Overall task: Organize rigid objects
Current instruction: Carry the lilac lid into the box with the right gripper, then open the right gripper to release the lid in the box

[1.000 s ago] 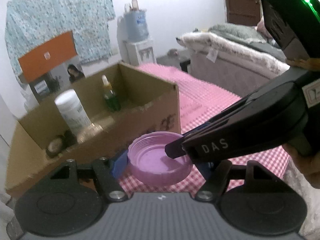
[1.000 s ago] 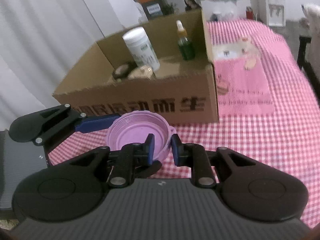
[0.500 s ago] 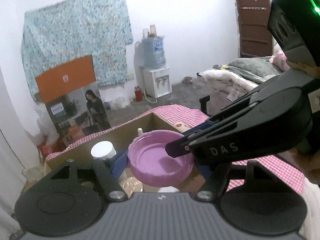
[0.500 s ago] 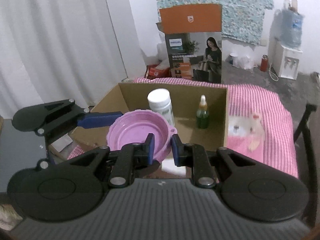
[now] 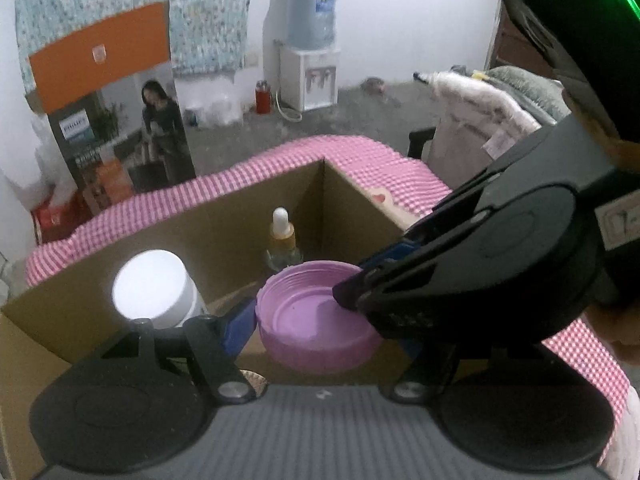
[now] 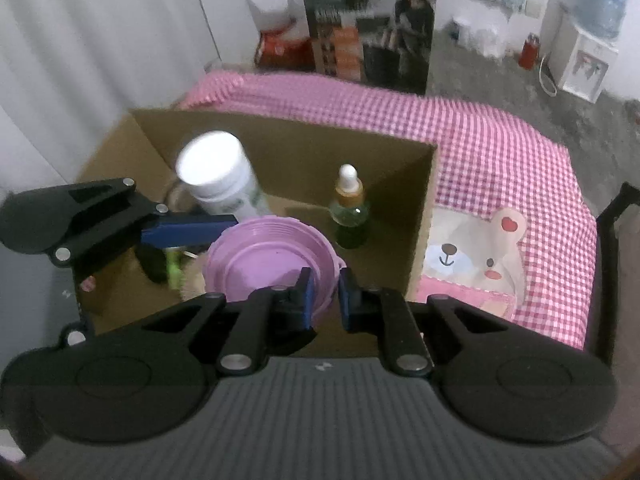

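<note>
A round purple plastic lid [image 5: 316, 320] [image 6: 268, 262] hangs above the open cardboard box [image 5: 248, 216] [image 6: 420, 216]. My left gripper [image 5: 320, 322] spans the lid, its fingers against both sides. My right gripper [image 6: 325, 294] pinches the lid's rim at the near right edge. Inside the box stand a white-capped bottle [image 5: 154, 290] [image 6: 218, 182] and a green dropper bottle [image 5: 282, 240] [image 6: 350, 214]. Small dark items lie on the box floor [image 6: 156, 262], partly hidden.
The box sits on a pink checked tablecloth [image 6: 500, 152] with a bear-print cloth [image 6: 472, 264] to its right. A printed carton [image 5: 120, 120] and a water dispenser [image 5: 310, 40] stand on the floor beyond. A chair with bedding [image 5: 480, 128] is at the right.
Both grippers carried the lid up from in front of the box, then forward over it. The view now looks down into the box.
</note>
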